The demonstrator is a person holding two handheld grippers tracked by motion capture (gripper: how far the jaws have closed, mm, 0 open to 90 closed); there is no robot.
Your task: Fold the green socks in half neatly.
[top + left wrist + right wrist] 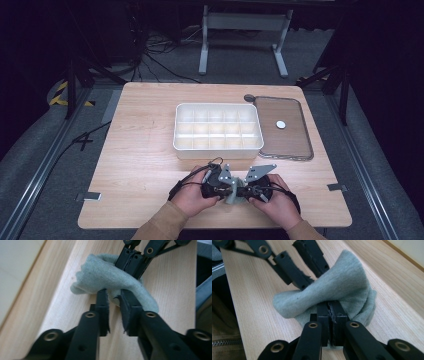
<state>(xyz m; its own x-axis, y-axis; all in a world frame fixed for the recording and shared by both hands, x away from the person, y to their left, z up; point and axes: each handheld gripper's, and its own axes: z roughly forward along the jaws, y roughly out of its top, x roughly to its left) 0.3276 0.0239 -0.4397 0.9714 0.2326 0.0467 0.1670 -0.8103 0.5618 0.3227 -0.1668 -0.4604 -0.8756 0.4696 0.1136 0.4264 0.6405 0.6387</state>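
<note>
A small grey knit cloth (232, 198) lies bunched on the wooden table (145, 150) near its front edge, between two hands. My right gripper (331, 305) is shut on a fold of the cloth (344, 280) and lifts that part into a ridge. In the left gripper view the right gripper (134, 273) comes in from the top and pinches the cloth (105, 272). My left gripper (113, 293) faces it, jaws a little apart, tips against the cloth's near edge with bare wood showing between them. In the high view, the left gripper (226, 191) and right gripper (244, 192) meet tip to tip.
A white tray with several compartments (218, 146) stands at mid-table, just beyond the hands. Its clear lid (292, 145) lies flat to the right with a small white disc (280, 124) on it. Metal frames and cables stand on the floor beyond the table.
</note>
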